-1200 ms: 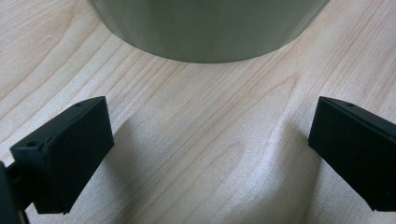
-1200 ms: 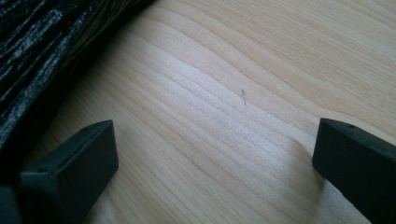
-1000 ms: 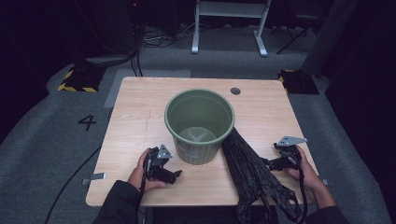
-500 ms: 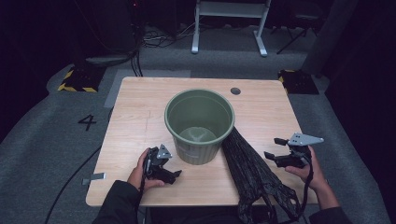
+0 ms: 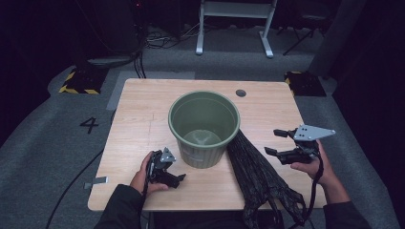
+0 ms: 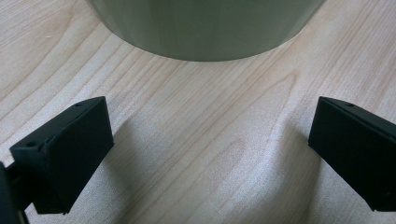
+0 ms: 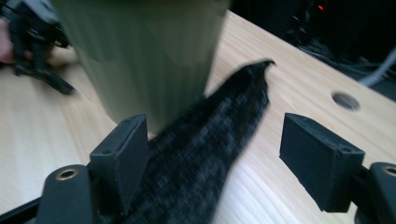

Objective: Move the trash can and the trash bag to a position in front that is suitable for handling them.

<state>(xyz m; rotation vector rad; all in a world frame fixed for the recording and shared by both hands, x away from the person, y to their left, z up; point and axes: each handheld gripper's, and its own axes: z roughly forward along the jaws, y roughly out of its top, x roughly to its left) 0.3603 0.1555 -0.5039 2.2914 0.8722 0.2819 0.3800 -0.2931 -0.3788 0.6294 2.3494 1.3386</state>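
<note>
A green bucket stands upright mid-table; its wall also rises close in the left gripper view and the right gripper view. A dark patterned cloth lies against the bucket's right side and hangs over the table's front edge. My left gripper rests on the wood just front-left of the bucket, open, with bare table between its jaws. My right gripper hovers above the table to the right of the cloth, open; its jaws have just been closing a little, and nothing is between them.
The wooden table has a round cable hole at the back right. In the right gripper view the cloth lies below the jaws and the left gripper sits beyond the bucket. A white stand is on the floor behind.
My right gripper has risen off the table and drifted slightly right, away from the cloth. The left gripper, bucket and cloth have stayed put.
</note>
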